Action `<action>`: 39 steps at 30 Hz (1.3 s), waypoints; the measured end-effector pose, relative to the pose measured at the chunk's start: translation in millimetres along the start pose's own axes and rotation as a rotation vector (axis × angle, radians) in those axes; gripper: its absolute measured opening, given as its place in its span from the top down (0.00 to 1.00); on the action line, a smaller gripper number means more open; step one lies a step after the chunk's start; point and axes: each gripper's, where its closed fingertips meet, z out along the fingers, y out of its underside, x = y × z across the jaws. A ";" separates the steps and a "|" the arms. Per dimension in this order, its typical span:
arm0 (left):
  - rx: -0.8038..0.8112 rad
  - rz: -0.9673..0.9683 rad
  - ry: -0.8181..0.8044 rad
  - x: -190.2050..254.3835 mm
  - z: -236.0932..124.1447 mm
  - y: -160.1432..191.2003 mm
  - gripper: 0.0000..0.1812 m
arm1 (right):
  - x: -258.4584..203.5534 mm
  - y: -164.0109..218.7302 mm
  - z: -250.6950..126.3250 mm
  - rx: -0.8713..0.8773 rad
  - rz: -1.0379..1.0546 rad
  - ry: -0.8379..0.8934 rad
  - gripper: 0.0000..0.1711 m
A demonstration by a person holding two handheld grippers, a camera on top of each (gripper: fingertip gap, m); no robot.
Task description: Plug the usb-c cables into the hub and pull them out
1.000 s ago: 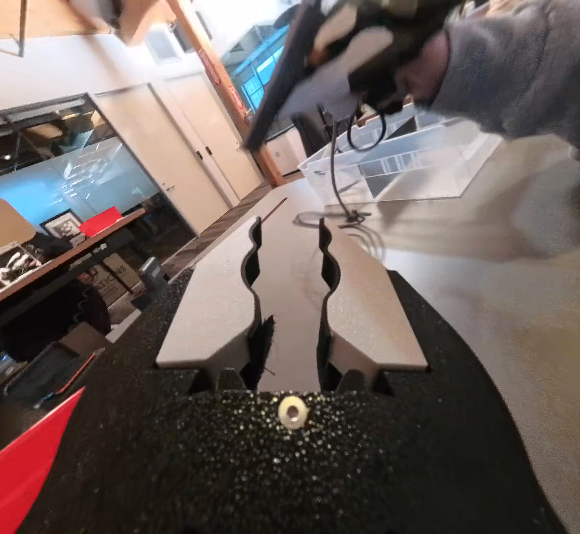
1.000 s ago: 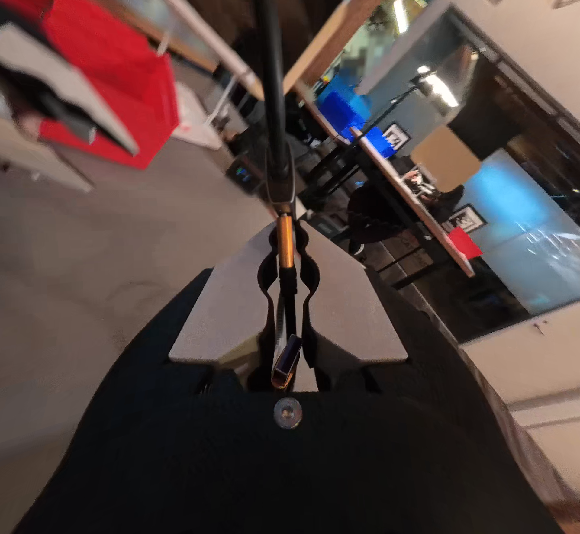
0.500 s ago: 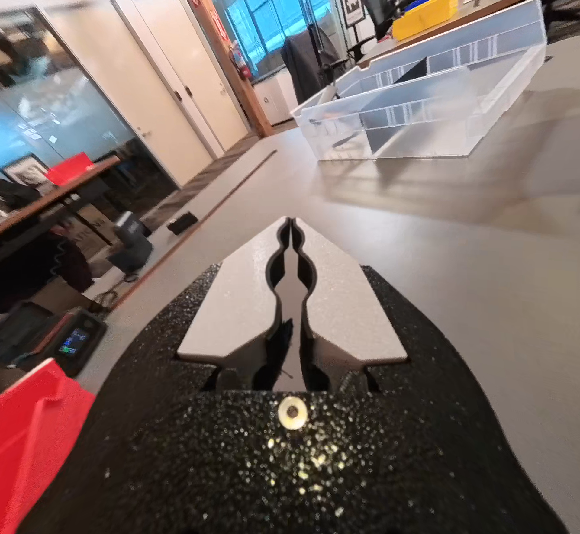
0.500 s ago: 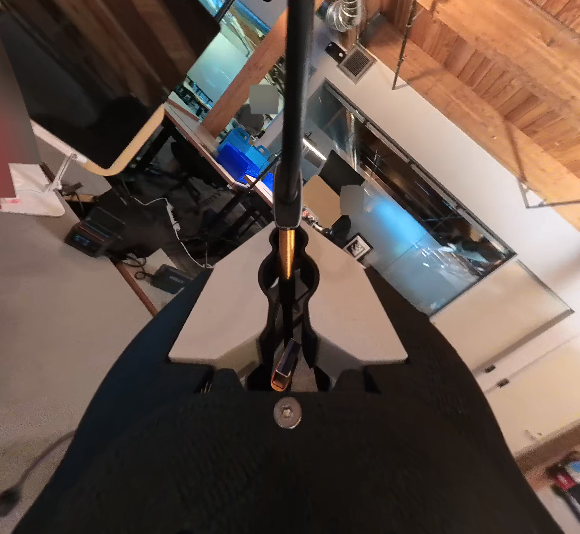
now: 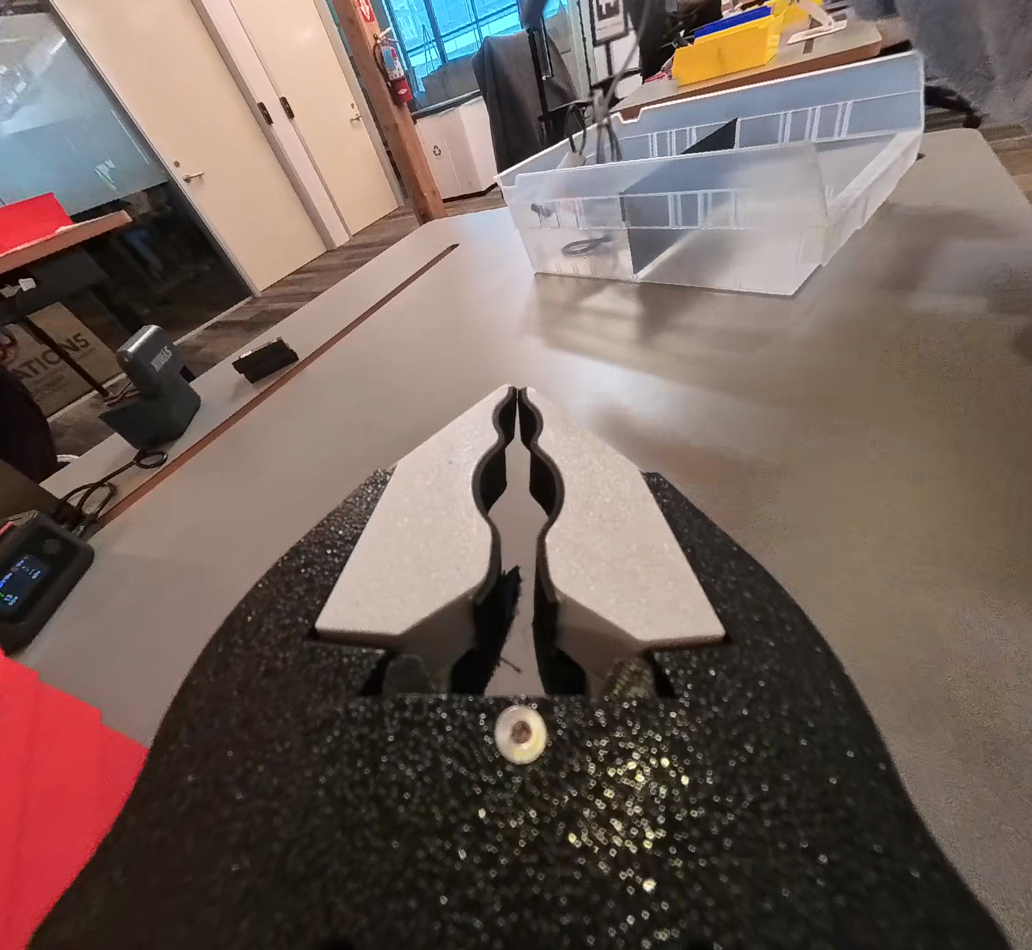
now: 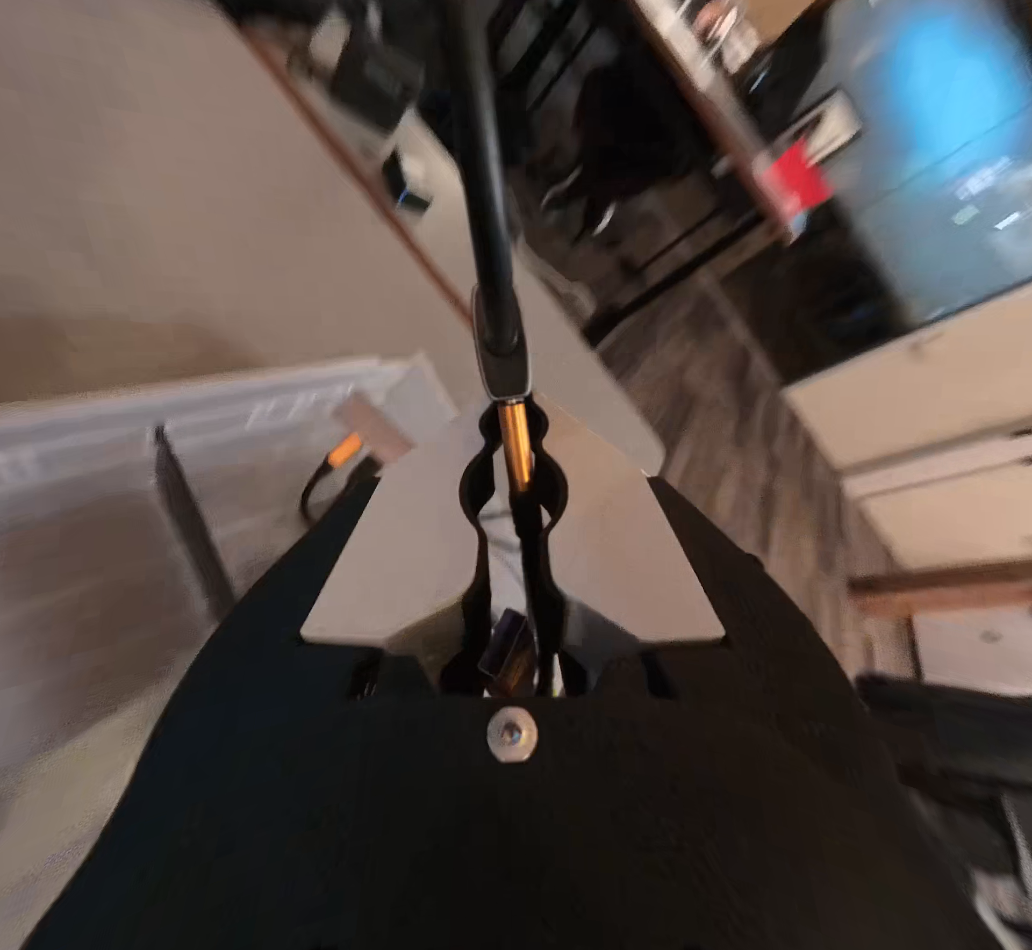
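Observation:
My right gripper (image 6: 514, 415) is shut on a black USB cable (image 6: 480, 141), gripping its gold sleeve (image 6: 516, 448); the metal plug end (image 6: 502, 647) lies back between the fingers. It hangs over the clear plastic bin (image 6: 72, 437), where a silver hub (image 6: 373, 429) lies with an orange-ended cable (image 6: 343, 457) at it. The view is blurred. My left gripper (image 5: 516, 393) is shut and empty, low over the grey table (image 5: 726, 476). In the left wrist view the bin (image 5: 837, 208) stands ahead to the right, with the held cable (image 5: 606, 86) dangling into it.
A coiled black cable (image 5: 586, 246) lies in the bin's front compartment, beside a dark divider (image 5: 648, 247). A grey sleeve (image 5: 949, 2) reaches over the bin. A small black block (image 5: 262, 359), a grey device (image 5: 153, 381) and a red object (image 5: 50, 767) lie left. The tips of one gripper are about 40 centimeters away from the tips of the other. From my right tips it is roughly 15 centimeters to the silver hub (image 6: 373, 429); from my left, 35 centimeters.
My left gripper went from open to shut with nothing in it and dropped lower. My right gripper swung from pointing up at the ceiling down toward the bin, still holding the cable.

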 end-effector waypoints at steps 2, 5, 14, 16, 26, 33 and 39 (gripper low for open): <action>-0.004 -0.001 0.003 0.6 0.4 0.8 1.00 | -11.6 34.9 -0.5 -0.166 0.019 -0.099 0.98; -0.010 -0.001 0.006 1.2 1.2 2.2 1.00 | -24.0 81.2 -5.4 -0.415 0.014 -0.204 0.99; -0.044 -0.019 0.035 4.9 5.6 11.5 1.00 | -61.7 142.1 15.7 -0.764 0.044 -0.443 0.99; -0.052 -0.022 0.040 5.6 6.5 13.8 1.00 | -66.6 148.3 25.8 -0.795 0.042 -0.476 0.99; -0.073 -0.046 0.063 8.1 9.3 18.3 1.00 | -90.0 170.3 35.2 -1.000 0.036 -0.606 1.00; -0.060 -0.058 0.033 2.4 8.7 16.1 0.97 | -67.7 141.2 29.7 -0.920 0.127 -0.413 0.69; -0.030 -0.102 0.003 -5.5 8.3 12.1 1.00 | 10.2 60.1 16.6 -0.411 0.200 0.077 0.47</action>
